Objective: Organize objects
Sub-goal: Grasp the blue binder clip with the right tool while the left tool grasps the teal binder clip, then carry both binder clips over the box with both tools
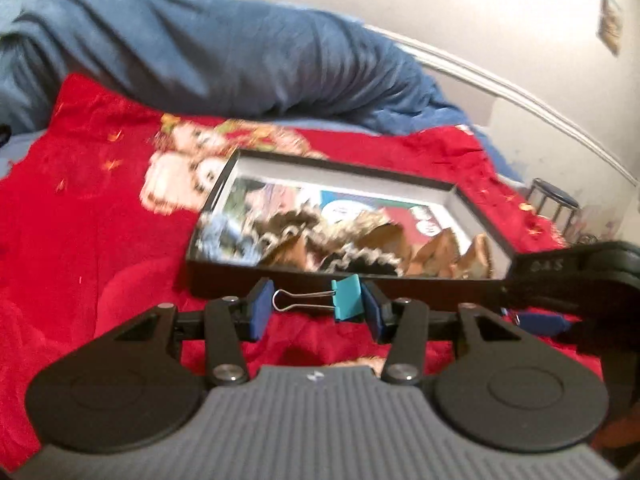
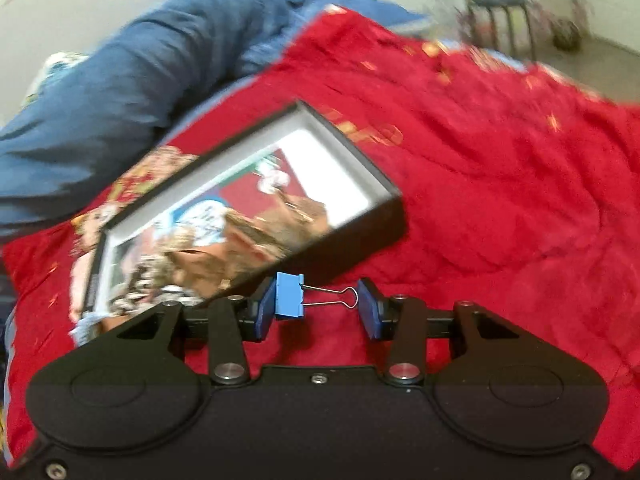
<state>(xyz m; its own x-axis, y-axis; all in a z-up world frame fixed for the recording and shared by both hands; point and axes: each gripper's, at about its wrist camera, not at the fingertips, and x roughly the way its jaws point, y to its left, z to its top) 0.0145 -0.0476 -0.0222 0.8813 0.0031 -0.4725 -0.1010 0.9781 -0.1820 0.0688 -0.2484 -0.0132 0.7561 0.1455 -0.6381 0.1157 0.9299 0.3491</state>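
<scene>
My left gripper (image 1: 316, 310) is shut on a teal binder clip (image 1: 347, 298), held lengthwise between the pads, wire handles pointing left, just in front of the black shallow box (image 1: 344, 282). My right gripper (image 2: 318, 308) is shut on a blue binder clip (image 2: 289, 295), wire handles pointing right, just beside the same black box (image 2: 362, 236). The box has a white inner wall and holds printed cards, brown pieces and several small items, blurred. The right gripper's black body (image 1: 580, 276) shows at the right edge of the left wrist view.
A red patterned blanket (image 1: 80, 208) covers the bed. A rumpled blue duvet (image 1: 208, 52) lies behind the box. A dark metal stool (image 2: 500, 20) stands beyond the bed by the white wall.
</scene>
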